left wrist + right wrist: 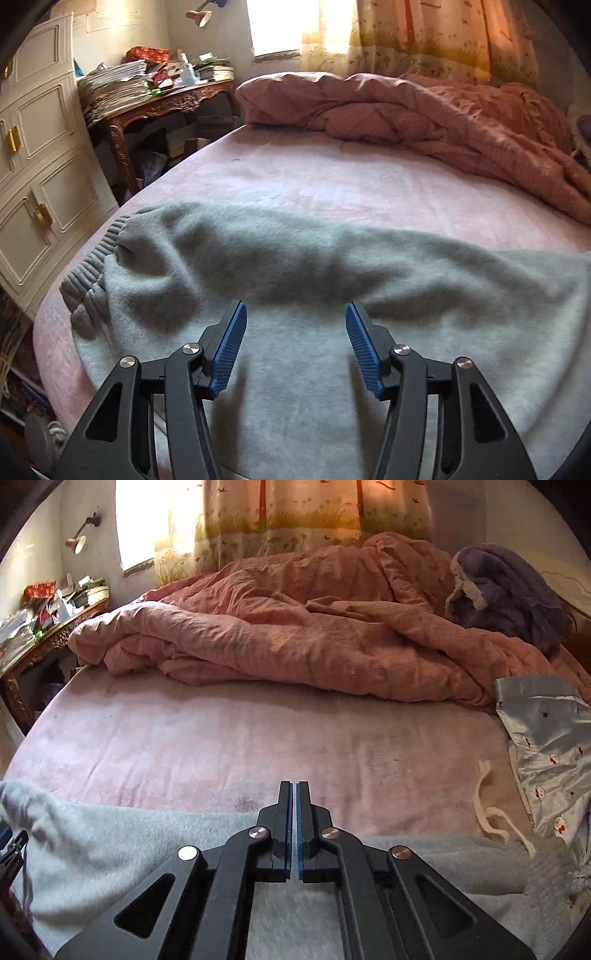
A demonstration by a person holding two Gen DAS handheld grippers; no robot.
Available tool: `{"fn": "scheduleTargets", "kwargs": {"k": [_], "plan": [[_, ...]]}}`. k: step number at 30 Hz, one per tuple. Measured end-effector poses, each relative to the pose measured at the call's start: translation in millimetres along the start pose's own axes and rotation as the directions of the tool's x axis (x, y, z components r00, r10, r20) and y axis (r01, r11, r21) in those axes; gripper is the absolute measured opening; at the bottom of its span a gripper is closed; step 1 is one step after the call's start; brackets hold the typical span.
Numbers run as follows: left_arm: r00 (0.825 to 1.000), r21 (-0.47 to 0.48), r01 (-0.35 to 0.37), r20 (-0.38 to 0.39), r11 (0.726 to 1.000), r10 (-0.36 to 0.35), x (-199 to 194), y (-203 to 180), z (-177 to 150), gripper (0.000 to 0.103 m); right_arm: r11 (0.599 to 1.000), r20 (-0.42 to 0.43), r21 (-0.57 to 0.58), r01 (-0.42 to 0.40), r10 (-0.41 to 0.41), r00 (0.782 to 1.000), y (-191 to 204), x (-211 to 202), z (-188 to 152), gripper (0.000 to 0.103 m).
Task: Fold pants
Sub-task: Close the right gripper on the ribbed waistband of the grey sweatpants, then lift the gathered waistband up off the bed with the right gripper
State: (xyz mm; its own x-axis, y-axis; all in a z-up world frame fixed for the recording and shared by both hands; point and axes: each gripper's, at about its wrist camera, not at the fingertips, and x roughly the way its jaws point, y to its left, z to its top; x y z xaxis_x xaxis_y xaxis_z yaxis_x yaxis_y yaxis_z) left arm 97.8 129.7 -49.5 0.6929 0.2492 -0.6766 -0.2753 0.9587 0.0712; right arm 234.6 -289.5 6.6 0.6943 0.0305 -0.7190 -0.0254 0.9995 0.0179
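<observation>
Pants (314, 258) flat on bed (332, 177), long axis crosswise to both grippers, cuffs (92, 266) left, waist cord (487, 812) right. Left gripper (295, 321) fingers apart, empty, above mid-leg; right gripper (294, 794) fingers together, empty, nearer the waist.

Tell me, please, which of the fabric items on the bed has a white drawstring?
The grey sweatpants nearest the grippers: their white drawstring trails onto the sheet. The pink duvet and purple blanket have none.

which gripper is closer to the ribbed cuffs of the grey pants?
Left. Left gripper hovers open over the grey pants with the ribbed cuffs just off to its left. Right gripper, shut, sees no cuffs.
</observation>
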Motion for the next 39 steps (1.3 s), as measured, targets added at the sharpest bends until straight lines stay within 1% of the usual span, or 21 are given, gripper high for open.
{"fn": "scheduleTargets", "kwargs": {"k": [2, 3, 5, 7, 9, 11, 12, 14, 16, 20, 22, 23, 25, 26, 27, 28, 29, 30, 33, 35, 39], "plan": [[0.996, 0.029, 0.092, -0.008, 0.995, -0.092, -7.4, -14.9, 6.2, 0.053, 1.000, -0.045, 0.016, 0.004, -0.003, 0.999, -13.6, -6.3, -9.0, 0.000], [0.992, 0.045, 0.129, -0.019, 0.991, -0.129, -7.5, -23.1, 10.4, 0.046, 1.000, -0.083, 0.029, -0.001, 0.004, 0.997, -18.9, -4.3, -17.4, 0.000], [0.986, 0.062, 0.160, -0.051, 0.985, -0.157, 0.3, -38.3, 21.0, 0.030, 0.998, -0.175, 0.069, -0.009, 0.021, 0.984, -32.2, 9.4, -31.3, 0.000], [0.980, 0.058, 0.184, -0.089, 0.981, -0.178, 16.0, -49.0, 30.6, 0.027, 0.995, -0.222, 0.095, 0.037, -0.015, 0.975, -44.5, 23.6, -41.5, 0.000], [0.990, 0.055, 0.099, -0.111, 0.994, -0.092, 37.3, -56.1, 35.2, 0.022, 0.990, -0.241, 0.113, 0.081, -0.052, 0.969, -58.2, 43.3, -50.2, 0.000], [0.996, 0.067, -0.025, -0.086, 0.997, 0.031, 57.6, -55.9, 35.5, 0.021, 0.980, -0.253, 0.192, 0.050, 0.000, 0.968, -77.2, 58.2, -58.6, 0.000], [0.993, 0.053, -0.045, -0.111, 0.998, 0.051, 69.0, -50.1, 34.4, 0.021, 0.971, -0.241, 0.236, 0.026, 0.033, 0.970, -84.8, 60.2, -60.9, 0.000], [0.991, -0.012, -0.004, -0.133, 1.000, 0.003, 75.1, -33.4, 37.9, 0.020, 0.958, -0.203, 0.286, -0.009, 0.069, 0.977, -93.8, 54.8, -62.4, 0.000], [0.991, -0.026, -0.015, -0.136, 1.000, 0.011, 76.5, -28.5, 38.1, 0.017, 0.960, -0.183, 0.280, 0.005, 0.048, 0.982, -91.8, 51.0, -63.7, 0.000], [0.991, 0.040, -0.061, -0.114, 0.997, 0.065, 72.8, -39.2, 32.8, 0.017, 0.977, -0.170, 0.207, 0.044, -0.008, 0.985, -76.7, 33.7, -58.7, 0.000], [0.993, 0.053, -0.057, -0.105, 0.997, 0.062, 70.7, -40.1, 32.6, 0.017, 0.980, -0.128, 0.191, 0.060, -0.036, 0.991, -77.7, 11.2, -59.1, 0.000], [0.994, 0.051, -0.049, -0.098, 0.998, 0.053, 68.4, -39.7, 32.3, 0.017, 0.980, -0.101, 0.190, 0.064, -0.046, 0.994, -81.9, -3.2, -60.4, 0.004], [0.995, 0.050, -0.034, -0.088, 0.998, 0.039, 62.6, -38.4, 30.4, 0.017, 0.977, -0.064, 0.200, 0.072, -0.060, 0.996, -96.6, -29.1, -64.3, 0.012], [0.996, 0.054, -0.033, -0.080, 0.998, 0.037, 58.3, -38.2, 28.8, 0.019, 0.976, -0.048, 0.203, 0.084, -0.076, 0.996, -105.8, -42.2, -66.9, 0.021], [0.997, 0.065, -0.039, -0.070, 0.997, 0.043, 52.4, -39.4, 26.9, 0.024, 0.973, -0.037, 0.208, 0.102, -0.097, 0.995, -114.3, -52.6, -70.7, 0.035], [0.996, 0.080, -0.060, -0.061, 0.995, 0.065, 45.7, -42.0, 24.7, 0.030, 0.969, -0.024, 0.215, 0.121, -0.119, 0.993, -123.8, -63.2, -75.6, 0.044], [0.995, 0.089, -0.082, -0.045, 0.993, 0.086, 38.0, -45.0, 22.3, 0.045, 0.966, -0.002, 0.225, 0.129, -0.132, 0.991, -133.7, -74.5, -82.0, 0.059], [0.996, 0.082, -0.080, -0.020, 0.993, 0.082, 28.7, -46.5, 18.2, 0.052, 0.963, 0.017, 0.234, 0.134, -0.142, 0.990, -142.4, -83.7, -88.2, 0.061], [0.999, 0.045, 0.042, 0.013, 0.998, -0.043, 3.3, -50.4, 3.1, 0.052, 0.954, 0.052, 0.265, 0.141, -0.161, 0.986, -164.6, -109.9, -109.4, 0.061], [0.993, 0.058, 0.109, 0.039, 0.992, -0.112, -10.5, -55.8, -5.2, 0.053, 0.945, 0.095, 0.315, 0.085, -0.121, 0.988, -176.4, -128.6, -126.8, 0.062], [0.987, 0.170, 0.084, 0.121, 0.982, -0.106, -32.1, -69.2, -18.6, 0.057, 0.924, 0.134, 0.383, -0.001, -0.054, 0.990, -188.5, -147.2, -159.7, 0.065]]}}
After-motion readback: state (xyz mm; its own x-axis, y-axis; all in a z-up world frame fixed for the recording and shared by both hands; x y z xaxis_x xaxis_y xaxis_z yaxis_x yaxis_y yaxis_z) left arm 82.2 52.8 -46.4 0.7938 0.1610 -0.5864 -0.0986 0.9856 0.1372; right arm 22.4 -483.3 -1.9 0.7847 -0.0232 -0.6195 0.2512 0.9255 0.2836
